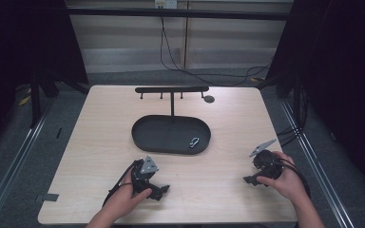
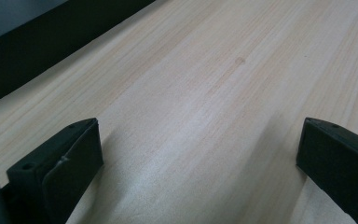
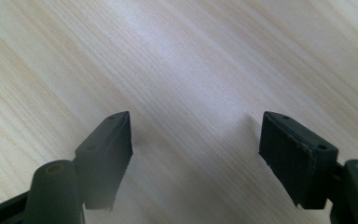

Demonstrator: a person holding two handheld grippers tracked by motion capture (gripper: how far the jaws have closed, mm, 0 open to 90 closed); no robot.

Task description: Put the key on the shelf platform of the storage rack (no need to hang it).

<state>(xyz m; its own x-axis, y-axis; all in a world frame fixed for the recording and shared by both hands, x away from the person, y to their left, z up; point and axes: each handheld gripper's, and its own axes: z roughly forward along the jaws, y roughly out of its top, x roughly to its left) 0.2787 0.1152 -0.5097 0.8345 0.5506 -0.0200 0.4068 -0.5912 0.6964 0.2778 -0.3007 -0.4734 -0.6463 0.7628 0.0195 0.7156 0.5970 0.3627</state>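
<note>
Jaws on both grippers stand wide apart, empty, over bare wood. Small silver metal carabiner clip (image 1: pixel 194 141) lies ahead of your right gripper (image 1: pixel 250 179) and off to its left, long axis diagonal, at the right end of the black oval tray (image 1: pixel 145 137). Right gripper nearer than left gripper (image 1: pixel 163 190). Light wooden table (image 1: pixel 228 118) underneath.

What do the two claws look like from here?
Both are black handheld units. The left claw carries a grey three-cornered plate on top, and so does the right claw. A black cable trails from the right one. Their fingers are blocky, black and flat-faced. Forearms bare.
</note>
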